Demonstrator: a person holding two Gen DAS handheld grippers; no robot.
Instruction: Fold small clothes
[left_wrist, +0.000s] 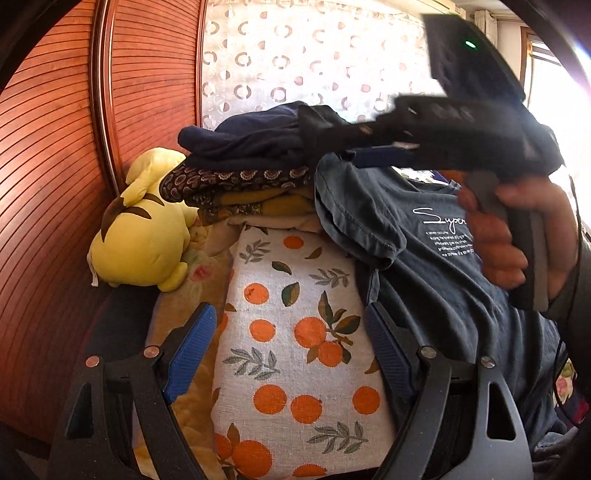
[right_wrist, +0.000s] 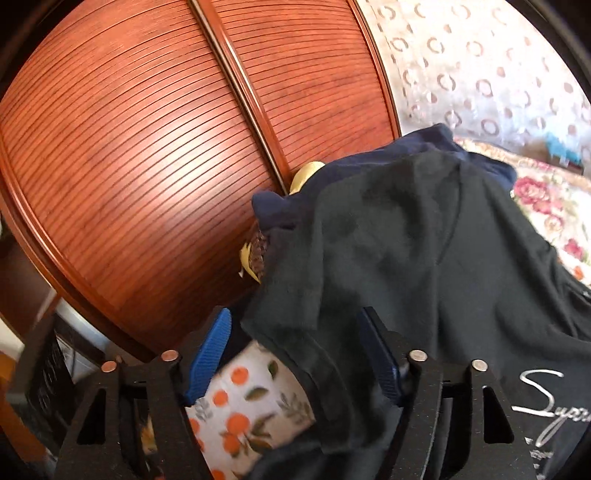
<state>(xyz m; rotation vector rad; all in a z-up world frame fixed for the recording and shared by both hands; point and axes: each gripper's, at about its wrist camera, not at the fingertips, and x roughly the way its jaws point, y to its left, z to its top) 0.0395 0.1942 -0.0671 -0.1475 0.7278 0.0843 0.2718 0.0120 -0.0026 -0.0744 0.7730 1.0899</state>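
Right wrist view: rumpled dark T-shirt (right_wrist: 424, 258) with white script drapes between spread claw (right_wrist: 295, 354).

You have a yellow plush toy (left_wrist: 142, 236) lying beside the slatted wooden wardrobe doors (left_wrist: 55, 155), an orange-print cloth (left_wrist: 295, 332), and a patterned curtain (left_wrist: 314, 55) behind.

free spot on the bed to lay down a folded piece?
Best patch: the orange-print cloth, bare between the plush on its left and the dark tee on its right. Crowded at the back: a clothes stack fills it. The right gripper hangs over the tee's sleeve and the stack.
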